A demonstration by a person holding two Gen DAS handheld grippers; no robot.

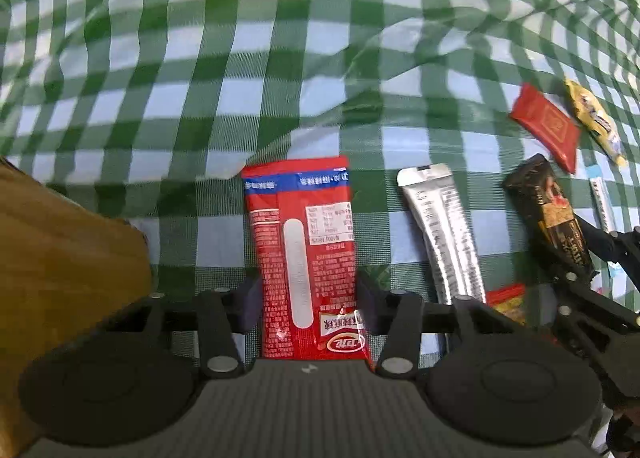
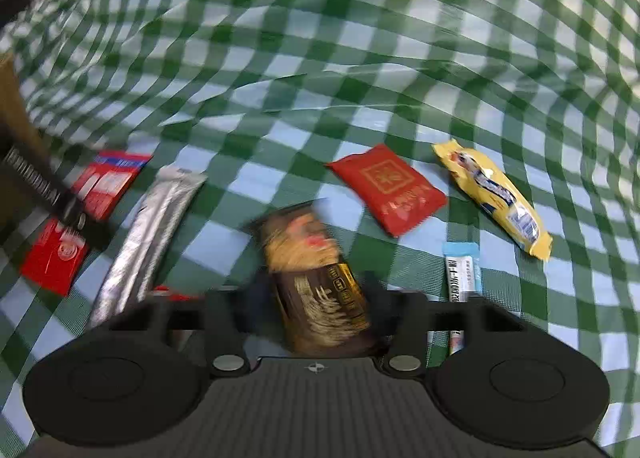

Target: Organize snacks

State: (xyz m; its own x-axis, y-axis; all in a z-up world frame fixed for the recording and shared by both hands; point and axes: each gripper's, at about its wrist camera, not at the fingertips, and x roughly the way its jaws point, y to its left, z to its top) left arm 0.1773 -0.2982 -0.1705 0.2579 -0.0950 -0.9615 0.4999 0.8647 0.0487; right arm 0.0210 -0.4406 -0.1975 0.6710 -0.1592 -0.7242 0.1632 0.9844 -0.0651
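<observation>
The left gripper (image 1: 307,300) pinches a red snack packet (image 1: 306,254) lying on the checked cloth (image 1: 240,57); its lower end is hidden. The right gripper (image 2: 316,306) clamps a blurred brown bar (image 2: 316,278). A brown box (image 1: 60,258) is cut off at left.

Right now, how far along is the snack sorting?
Nothing looks sorted yet: the snacks lie loose on the checked cloth. In hand: the left gripper is closed on the red packet, and the right gripper is closed on the dark brown bar. Left: the silver stick pack, red pouch, yellow packet and blue-and-white sachet.
</observation>
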